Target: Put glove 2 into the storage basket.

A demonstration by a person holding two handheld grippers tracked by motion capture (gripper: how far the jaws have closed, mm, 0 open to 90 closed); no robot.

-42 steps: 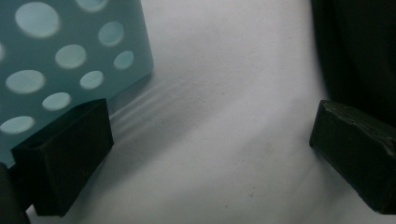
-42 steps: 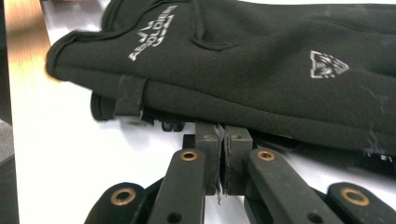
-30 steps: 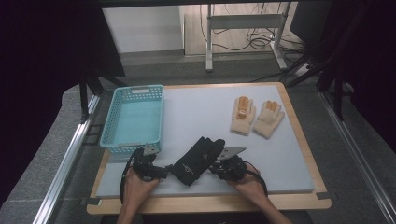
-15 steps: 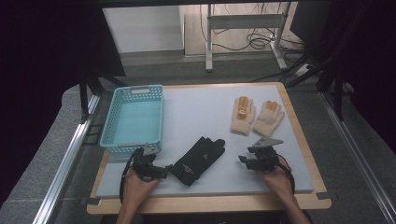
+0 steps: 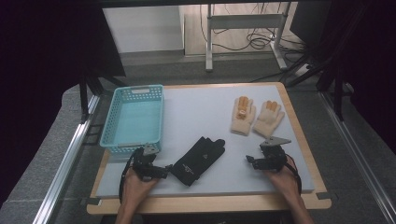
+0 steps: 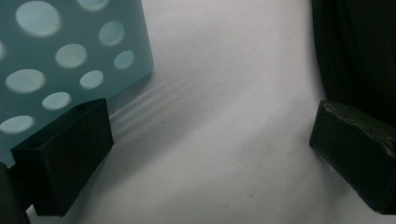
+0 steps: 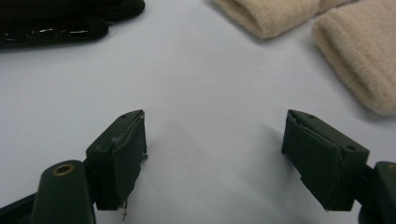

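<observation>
While both jaws gape wide, empty, the left gripper (image 5: 164,171) sits beside the black glove (image 5: 197,160), the right gripper (image 5: 251,162) apart; the basket (image 5: 112,132) holds nothing.

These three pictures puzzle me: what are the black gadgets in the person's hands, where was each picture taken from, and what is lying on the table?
No robot here: a person holds a pair of hand-worked tongs in each hand. The wide picture comes from a camera above the table, showing the left tongs and right tongs. The other two pictures come from small cameras riding on the tongs, looking along their black jaws.

On the table lie a turquoise basket, a black glove between the hands, and two beige gloves farther back on the right.

Nothing is held. The left tongs are open beside the black glove and basket; the right tongs are open over bare table.
</observation>
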